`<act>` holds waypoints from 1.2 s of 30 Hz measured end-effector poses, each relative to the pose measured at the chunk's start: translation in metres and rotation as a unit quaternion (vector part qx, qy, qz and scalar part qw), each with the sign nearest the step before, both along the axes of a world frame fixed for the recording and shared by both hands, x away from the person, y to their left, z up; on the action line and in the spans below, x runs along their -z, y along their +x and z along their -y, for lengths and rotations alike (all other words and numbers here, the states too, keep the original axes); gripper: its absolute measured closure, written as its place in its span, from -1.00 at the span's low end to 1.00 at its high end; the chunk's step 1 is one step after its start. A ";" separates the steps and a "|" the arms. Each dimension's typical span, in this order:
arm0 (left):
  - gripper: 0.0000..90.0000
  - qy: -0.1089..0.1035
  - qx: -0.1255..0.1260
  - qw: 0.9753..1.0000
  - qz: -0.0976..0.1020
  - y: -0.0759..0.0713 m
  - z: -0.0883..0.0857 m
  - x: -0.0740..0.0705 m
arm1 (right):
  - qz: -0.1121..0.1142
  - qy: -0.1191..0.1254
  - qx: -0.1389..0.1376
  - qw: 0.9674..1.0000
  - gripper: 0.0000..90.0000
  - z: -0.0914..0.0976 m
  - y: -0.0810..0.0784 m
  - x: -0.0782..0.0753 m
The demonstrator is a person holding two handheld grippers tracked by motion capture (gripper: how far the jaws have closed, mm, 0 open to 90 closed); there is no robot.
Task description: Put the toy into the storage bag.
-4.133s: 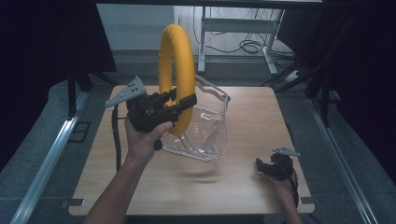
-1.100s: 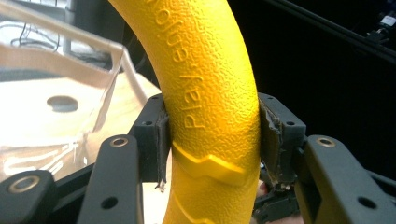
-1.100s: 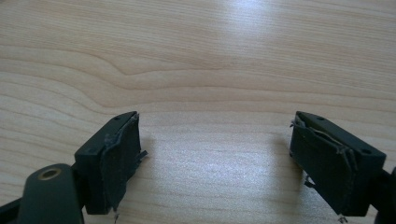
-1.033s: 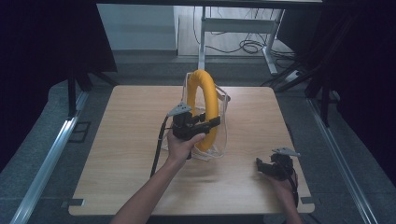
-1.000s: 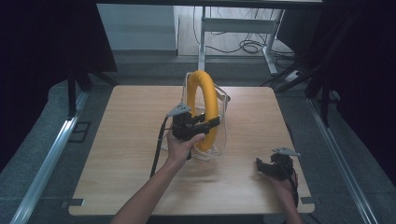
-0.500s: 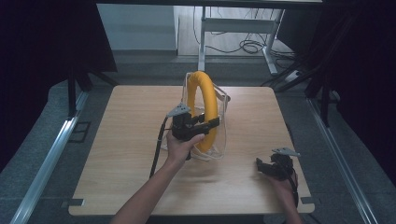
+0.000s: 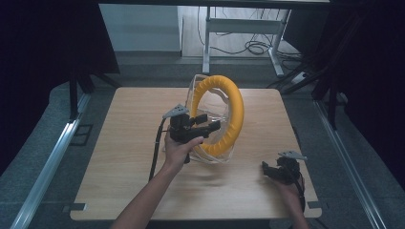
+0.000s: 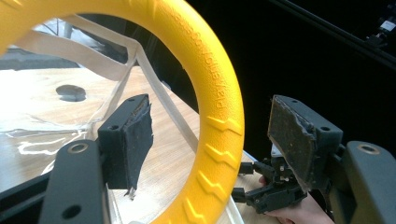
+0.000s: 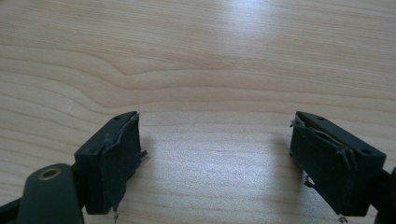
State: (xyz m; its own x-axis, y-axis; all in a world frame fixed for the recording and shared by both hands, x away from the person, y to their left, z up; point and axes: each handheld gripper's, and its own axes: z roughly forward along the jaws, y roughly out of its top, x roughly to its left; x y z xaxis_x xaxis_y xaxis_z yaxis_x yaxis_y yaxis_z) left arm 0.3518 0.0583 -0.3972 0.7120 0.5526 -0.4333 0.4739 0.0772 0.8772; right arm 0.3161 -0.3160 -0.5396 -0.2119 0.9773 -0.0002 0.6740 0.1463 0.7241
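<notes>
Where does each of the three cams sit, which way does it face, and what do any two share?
High view: above the person's side, looking forward and down on the table; both forearms enter from below, left gripper at the yellow ring.
Left gripper view: rides the left gripper, looking along its open fingers with the ring between them; right gripper beyond.
Right gripper view: rides the right gripper, facing down at bare tabletop between open fingers.
Shared: ring and right gripper in the high and left gripper views.
</notes>
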 end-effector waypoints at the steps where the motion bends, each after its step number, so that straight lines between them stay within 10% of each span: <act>1: -0.32 0.001 -0.001 1.000 0.003 -0.002 -0.002 0.000 | 0.000 0.000 0.000 1.000 -0.63 0.000 0.000 0.000; 36: -0.30 0.035 -0.057 0.998 -0.015 -0.048 -0.107 0.047 | -0.001 -0.001 0.002 1.000 -0.63 0.000 0.000 0.000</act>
